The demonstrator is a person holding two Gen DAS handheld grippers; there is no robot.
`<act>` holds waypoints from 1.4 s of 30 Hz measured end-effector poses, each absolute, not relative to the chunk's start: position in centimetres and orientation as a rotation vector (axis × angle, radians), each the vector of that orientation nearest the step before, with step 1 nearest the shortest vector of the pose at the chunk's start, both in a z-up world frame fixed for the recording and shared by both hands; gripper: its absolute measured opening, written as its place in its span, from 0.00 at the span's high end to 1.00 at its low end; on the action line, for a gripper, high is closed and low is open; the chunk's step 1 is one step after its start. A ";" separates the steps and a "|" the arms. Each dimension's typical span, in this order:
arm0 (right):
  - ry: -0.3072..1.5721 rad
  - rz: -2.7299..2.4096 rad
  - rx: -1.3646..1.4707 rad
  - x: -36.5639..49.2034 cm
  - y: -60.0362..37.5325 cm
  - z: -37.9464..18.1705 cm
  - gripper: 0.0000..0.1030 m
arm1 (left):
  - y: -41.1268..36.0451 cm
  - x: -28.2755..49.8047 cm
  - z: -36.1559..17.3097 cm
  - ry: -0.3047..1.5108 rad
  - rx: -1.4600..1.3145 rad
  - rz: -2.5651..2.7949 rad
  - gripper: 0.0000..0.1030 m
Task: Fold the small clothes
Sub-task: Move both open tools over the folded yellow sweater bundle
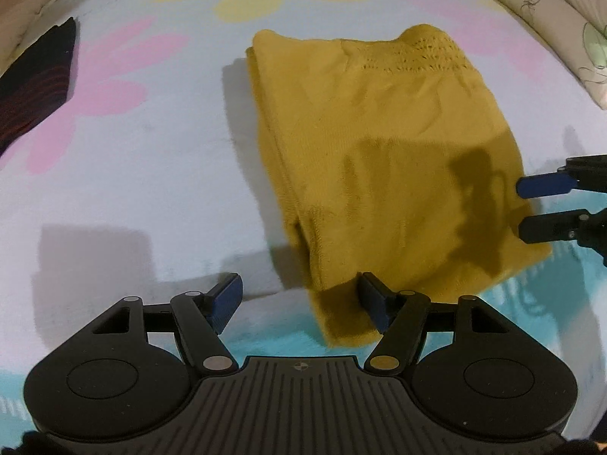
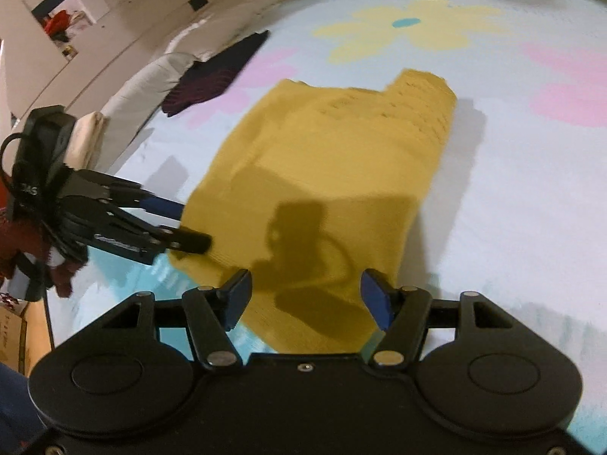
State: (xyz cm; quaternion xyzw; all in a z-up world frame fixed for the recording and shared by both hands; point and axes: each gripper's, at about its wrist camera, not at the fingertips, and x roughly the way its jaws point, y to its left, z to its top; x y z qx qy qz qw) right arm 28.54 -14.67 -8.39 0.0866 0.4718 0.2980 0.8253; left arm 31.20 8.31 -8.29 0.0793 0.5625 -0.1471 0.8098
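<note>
A flower-print bed sheet (image 1: 132,174) carries a folded mustard garment (image 1: 383,159) at its middle, a dark garment (image 1: 34,83) well apart. The left gripper (image 1: 299,299) and right gripper (image 2: 305,294) hover at its near edge, both half open, gripping nothing.

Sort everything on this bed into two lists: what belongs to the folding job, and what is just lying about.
Belongs to the job:
- mustard knit garment
- left tongs, open
- right tongs, open

Lying about:
- dark striped cloth
- floral pillow
- flower-print bedsheet
</note>
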 end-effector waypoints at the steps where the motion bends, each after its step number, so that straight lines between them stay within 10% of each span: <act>1: 1.007 0.631 0.180 28.5 -14.7 -8.4 0.34 | 8.4 31.2 -7.9 1.202 0.173 -0.311 0.35; 14: 0.824 0.335 0.314 32.8 -17.5 -5.7 0.03 | 6.1 32.5 -6.4 1.008 0.037 -0.249 0.25; 22: 0.889 0.185 0.129 36.1 -14.8 -9.6 0.00 | 6.4 31.8 -9.2 1.060 0.072 -0.252 0.06; 42: 0.910 0.266 0.355 36.0 -19.6 -9.8 0.00 | 6.6 37.7 -6.8 0.959 -0.004 -0.099 0.05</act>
